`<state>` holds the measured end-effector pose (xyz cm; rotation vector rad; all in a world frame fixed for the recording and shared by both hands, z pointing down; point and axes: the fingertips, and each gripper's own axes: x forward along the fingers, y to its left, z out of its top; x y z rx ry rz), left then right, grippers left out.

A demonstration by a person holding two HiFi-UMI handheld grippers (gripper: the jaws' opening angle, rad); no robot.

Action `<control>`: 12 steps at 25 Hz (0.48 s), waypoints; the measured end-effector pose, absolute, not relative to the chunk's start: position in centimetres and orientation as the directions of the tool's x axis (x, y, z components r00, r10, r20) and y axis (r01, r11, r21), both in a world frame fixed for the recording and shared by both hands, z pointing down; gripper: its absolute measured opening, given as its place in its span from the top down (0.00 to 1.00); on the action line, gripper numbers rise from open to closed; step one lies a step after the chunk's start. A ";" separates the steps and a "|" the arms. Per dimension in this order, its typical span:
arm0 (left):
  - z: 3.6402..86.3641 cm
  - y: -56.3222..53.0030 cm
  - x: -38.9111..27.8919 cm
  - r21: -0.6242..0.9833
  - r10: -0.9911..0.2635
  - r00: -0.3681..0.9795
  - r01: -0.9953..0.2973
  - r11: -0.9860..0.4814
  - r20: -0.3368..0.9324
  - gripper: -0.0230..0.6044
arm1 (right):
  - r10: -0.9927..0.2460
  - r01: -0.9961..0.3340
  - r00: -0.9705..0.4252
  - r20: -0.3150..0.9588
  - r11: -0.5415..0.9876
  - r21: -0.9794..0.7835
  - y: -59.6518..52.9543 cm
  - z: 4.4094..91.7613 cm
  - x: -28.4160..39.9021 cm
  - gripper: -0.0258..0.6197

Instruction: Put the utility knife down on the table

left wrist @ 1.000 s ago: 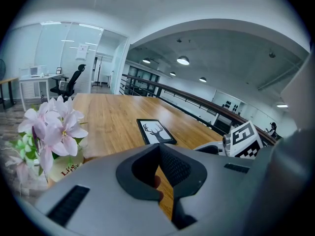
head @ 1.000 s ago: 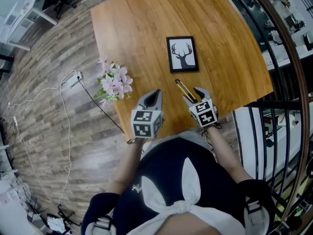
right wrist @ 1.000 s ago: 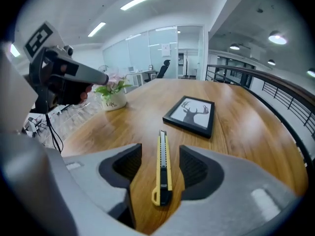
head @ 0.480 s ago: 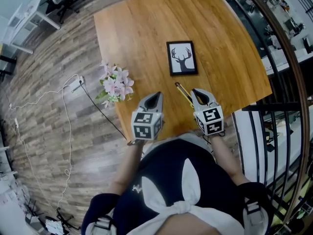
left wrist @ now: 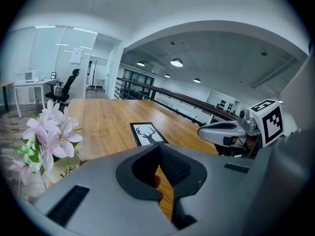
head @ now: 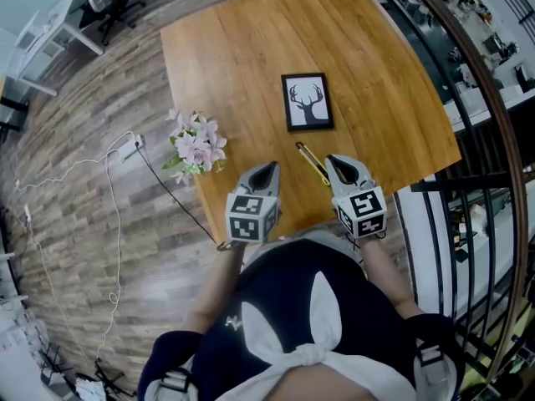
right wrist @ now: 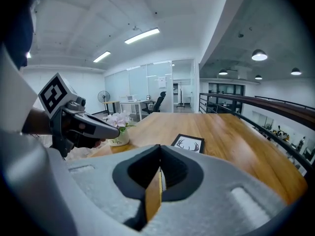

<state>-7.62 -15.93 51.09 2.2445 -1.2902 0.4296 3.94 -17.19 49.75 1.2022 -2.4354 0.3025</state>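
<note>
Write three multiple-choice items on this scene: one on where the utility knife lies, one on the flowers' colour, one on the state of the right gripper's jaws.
1. The utility knife lies:
A) on the table, between the framed deer picture and the right gripper
B) on the floor
C) on a chair

2. The flowers are:
A) blue
B) pink
C) orange

3. The right gripper's jaws are:
A) wide apart
B) clamped on the knife
C) shut on nothing

Answers:
1 A: the head view shows it lying flat on the wood.
2 B: the petals are pink in the head view.
3 C: its own view shows the pads together with nothing between them.
</note>
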 end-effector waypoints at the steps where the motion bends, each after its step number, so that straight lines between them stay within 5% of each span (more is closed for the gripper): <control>1: 51.0 -15.9 -7.6 0.271 -0.706 0.499 -0.866 -0.419 0.503 0.95 | -0.705 -0.793 -0.549 0.449 0.609 -0.012 -17.1 49.8 3.9 0.96; 12: 50.9 -15.5 -7.2 0.276 -0.698 0.509 -0.861 -0.428 0.503 0.95 | -0.700 -0.792 -0.540 0.468 0.610 -0.002 -16.5 50.1 3.7 0.96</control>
